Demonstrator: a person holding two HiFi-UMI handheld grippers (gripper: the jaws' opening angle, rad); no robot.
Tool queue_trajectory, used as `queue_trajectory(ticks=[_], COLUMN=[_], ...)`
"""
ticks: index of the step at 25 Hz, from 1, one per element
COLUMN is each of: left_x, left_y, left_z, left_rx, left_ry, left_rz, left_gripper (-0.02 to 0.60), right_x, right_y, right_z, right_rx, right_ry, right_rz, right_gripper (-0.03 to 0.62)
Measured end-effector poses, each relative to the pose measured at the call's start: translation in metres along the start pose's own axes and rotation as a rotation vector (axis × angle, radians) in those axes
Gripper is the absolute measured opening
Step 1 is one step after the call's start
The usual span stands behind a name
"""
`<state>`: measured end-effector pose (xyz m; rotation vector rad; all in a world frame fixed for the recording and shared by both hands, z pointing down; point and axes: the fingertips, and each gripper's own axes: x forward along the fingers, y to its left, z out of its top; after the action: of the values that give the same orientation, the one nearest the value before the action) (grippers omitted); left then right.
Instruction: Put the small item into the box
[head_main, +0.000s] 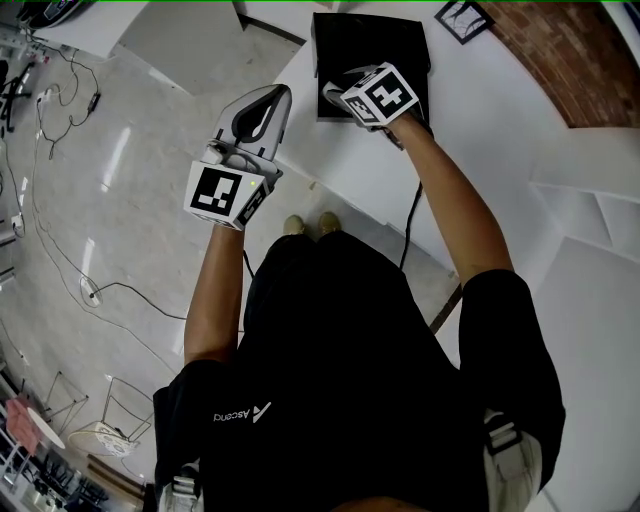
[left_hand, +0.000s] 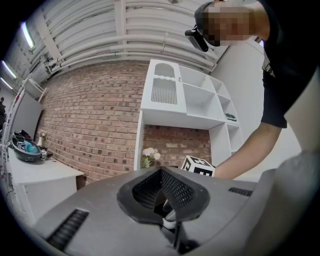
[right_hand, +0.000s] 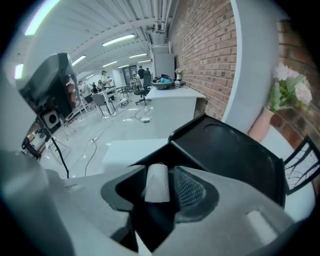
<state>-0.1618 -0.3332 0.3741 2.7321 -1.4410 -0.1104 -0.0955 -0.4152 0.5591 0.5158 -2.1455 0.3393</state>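
My right gripper (head_main: 340, 92) reaches over the near edge of a black box (head_main: 368, 45) on the white table (head_main: 490, 120). In the right gripper view it (right_hand: 161, 186) is shut on a small white cylinder (right_hand: 157, 182), which stands upright between the pads. The box (right_hand: 227, 150) lies just beyond, with its dark lid open. Off the table to the left, my left gripper (head_main: 268, 100) hangs above the floor. Its jaws (left_hand: 162, 192) are shut with nothing in them, and it points toward the brick wall.
A framed picture (head_main: 462, 18) lies past the box. A white shelf unit (left_hand: 185, 100) and a vase of flowers (right_hand: 291, 92) stand against the brick wall (head_main: 565, 55). Cables (head_main: 60, 250) run over the glossy floor at left. The person's shoes (head_main: 308, 224) are by the table edge.
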Motion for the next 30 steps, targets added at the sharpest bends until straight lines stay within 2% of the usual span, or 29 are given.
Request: queue_trajectory(ticks=[4, 7, 13, 19, 23, 26, 30], left_x=[0.005, 0.008, 0.013, 0.012, 0.007, 0.003, -0.003], left_y=[-0.008, -0.011, -0.023, -0.042, -0.059, -0.074, -0.093], left_z=[-0.002, 0.000, 0.008, 0.027, 0.043, 0.054, 0.062], left_rx=[0.018, 0.026, 0.036, 0.021, 0.023, 0.034, 0.054], left_ry=[-0.011, -0.026, -0.025, -0.011, -0.036, -0.053, -0.067], left_rz=[-0.022, -0.024, -0.038, -0.057, -0.079, -0.101, -0.128], left_gripper=[-0.002, -0.002, -0.002, -0.002, -0.002, -0.002, -0.002], right_x=[-0.015, -0.037, -0.097, -0.168, -0.218, -0.251, -0.272], right_y=[0.003, 0.008, 0.024, 0.055, 0.079, 0.096, 0.113], right_z=[0.005, 0.017, 0.043, 0.064, 0.068, 0.068, 0.061], right_rx=[-0.002, -0.003, -0.034, -0.060, -0.099, -0.104, -0.081], right_ry=[-0.082, -0.180, -0.389, -0.617, -0.784, -0.914, -1.010], right_rz=[0.010, 0.002, -0.048, -0.093, -0.132, -0.158, -0.173], right_gripper=[0.176, 0.166, 0.121, 0.045, 0.005, 0.003, 0.003])
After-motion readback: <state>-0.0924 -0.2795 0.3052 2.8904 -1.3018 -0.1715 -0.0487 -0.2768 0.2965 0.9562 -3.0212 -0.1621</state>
